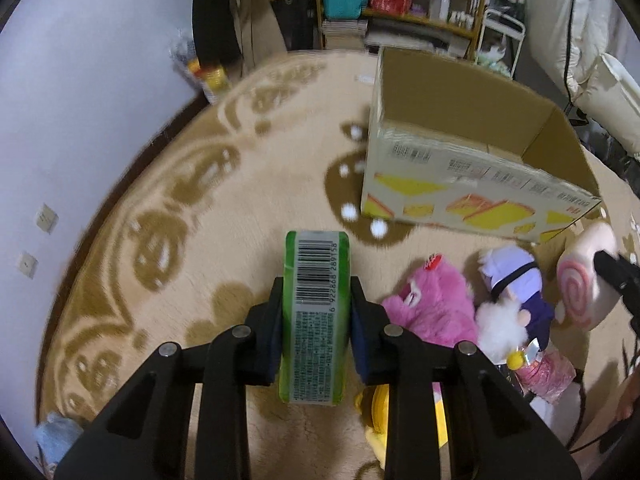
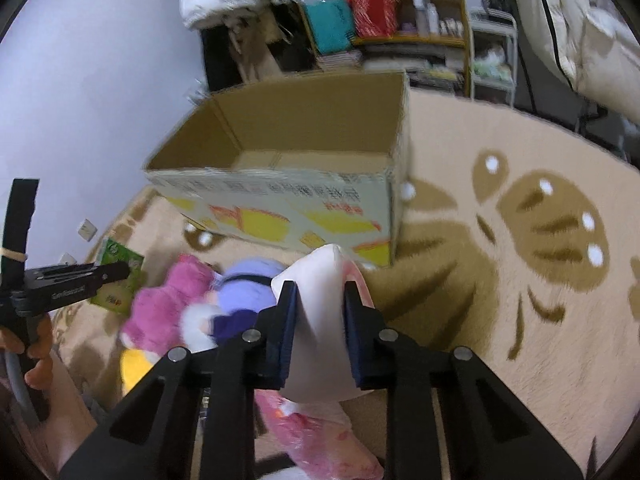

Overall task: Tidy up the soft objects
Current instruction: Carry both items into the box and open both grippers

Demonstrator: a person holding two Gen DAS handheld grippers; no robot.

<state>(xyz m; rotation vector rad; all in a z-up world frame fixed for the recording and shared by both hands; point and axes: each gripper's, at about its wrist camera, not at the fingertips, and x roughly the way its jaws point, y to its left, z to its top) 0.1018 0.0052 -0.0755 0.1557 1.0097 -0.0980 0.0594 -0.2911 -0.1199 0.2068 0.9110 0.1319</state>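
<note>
- Rug [image 1: 248,184]: beige with brown paw and scroll pattern, covering the floor in both wrist views; every loose item lies on it
- Cardboard box [image 1: 460,168]: open-topped, with yellow cake prints on its near wall, standing far of the toys; its visible floor is bare in the right wrist view, so the sorting is judged to be at an early stage
- Pink plush bear [image 1: 432,304]: lying on the rug, near of the box, touching the doll to its right
- White-and-pink swirl plush [image 2: 324,320]: pinched between the pads of the right gripper [image 2: 320,296], which is closed on it; it hangs just near of the box's near-right corner
- Doll with lilac hair and dark dress [image 1: 516,292]: lying between the pink bear and the swirl plush
- Green tissue pack [image 1: 316,320]: barcode side up, clamped by the closed left gripper [image 1: 316,292] and held above the rug, left of the toys and near of the box
- Pink printed packet [image 2: 316,436]: on the rug beneath the right gripper
- Step in hand: both picks appear complete, each item gripped and lifted clear
- Next move: carry both items far, over the box's near wall, and let go only once above the opening; the bear, the doll and the packet remain to be collected
</note>
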